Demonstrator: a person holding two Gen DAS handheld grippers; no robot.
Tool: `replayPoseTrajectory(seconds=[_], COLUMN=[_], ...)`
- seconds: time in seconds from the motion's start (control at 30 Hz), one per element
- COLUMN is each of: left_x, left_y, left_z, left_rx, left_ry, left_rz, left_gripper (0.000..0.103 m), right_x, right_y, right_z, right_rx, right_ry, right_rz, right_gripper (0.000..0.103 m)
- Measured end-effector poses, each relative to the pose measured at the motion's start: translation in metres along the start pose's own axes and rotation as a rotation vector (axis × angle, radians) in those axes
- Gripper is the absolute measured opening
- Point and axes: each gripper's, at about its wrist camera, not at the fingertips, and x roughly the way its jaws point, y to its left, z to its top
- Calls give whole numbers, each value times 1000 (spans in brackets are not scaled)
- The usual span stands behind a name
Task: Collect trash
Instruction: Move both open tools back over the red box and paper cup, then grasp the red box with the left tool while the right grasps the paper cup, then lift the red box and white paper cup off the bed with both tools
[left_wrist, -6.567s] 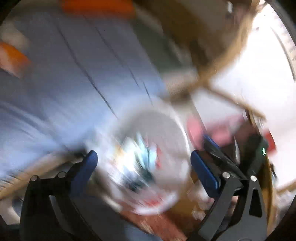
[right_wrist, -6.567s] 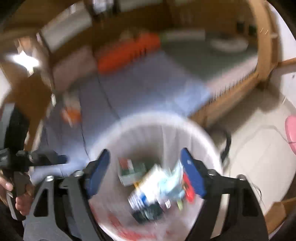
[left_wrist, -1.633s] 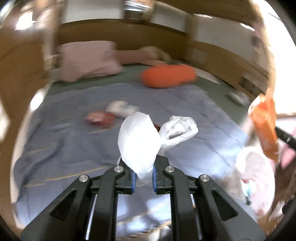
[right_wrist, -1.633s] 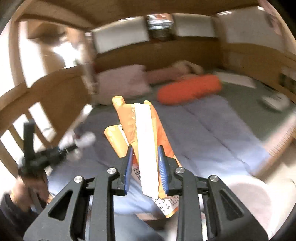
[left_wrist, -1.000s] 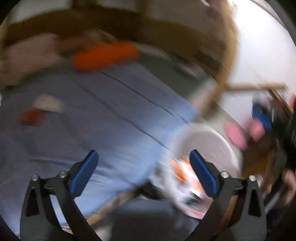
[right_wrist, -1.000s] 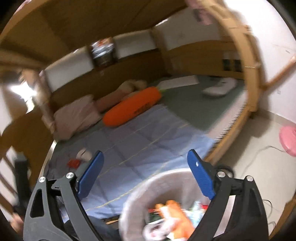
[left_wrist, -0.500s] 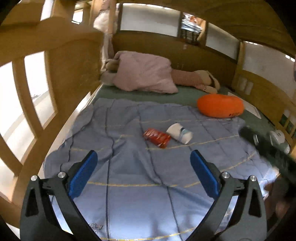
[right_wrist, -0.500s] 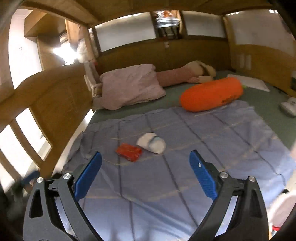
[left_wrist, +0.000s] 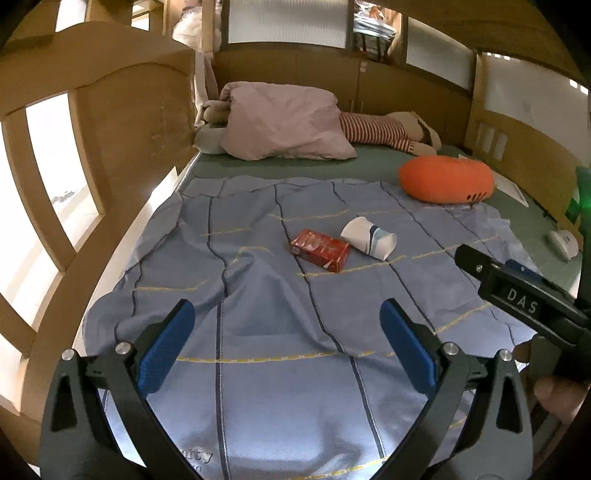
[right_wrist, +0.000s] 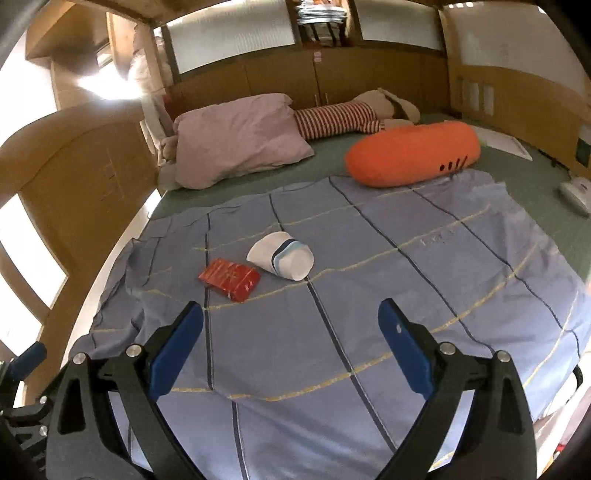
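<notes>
A red box (left_wrist: 320, 249) and a crushed white paper cup (left_wrist: 368, 238) lie side by side in the middle of the blue quilt (left_wrist: 258, 332). They also show in the right wrist view, the red box (right_wrist: 229, 278) to the left of the cup (right_wrist: 281, 255). My left gripper (left_wrist: 286, 349) is open and empty, above the near part of the quilt. My right gripper (right_wrist: 290, 345) is open and empty too, short of both items. The right gripper's body shows in the left wrist view (left_wrist: 524, 299) at the right, held by a hand.
A pink pillow (left_wrist: 284, 122), a striped stuffed toy (left_wrist: 376, 131) and an orange bolster (left_wrist: 445, 183) lie at the head of the bed. Wooden bed rails (left_wrist: 92, 166) rise on the left. A white device (left_wrist: 563, 240) sits on the green sheet at right.
Both grippers have let go of the white bag and orange packet, swung away from the trash bin and now face the bed, closer to the red box and cup.
</notes>
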Motion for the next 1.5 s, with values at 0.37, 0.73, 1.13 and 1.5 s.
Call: replayPoseTrajectory(seconds=[0.37,0.73,1.13,1.5], left_x=[38,101,269,291], left_y=[-2,-7,-57,-43], left_z=[8,19,59,65], left_rx=[-13,-37,-313,-358], left_ry=[45,131,326,391], left_rz=[-6,-7,48,-5], left_gripper=[100,100,100,58], right_x=[109,249,139,91], right_y=[-4,14,-58,-49], right_z=[22,45,89,97], right_rx=[-41,-333,128,90], right_ry=[140,371,78,26], right_rz=[44,93,88,156], right_gripper=[94,77,69,70])
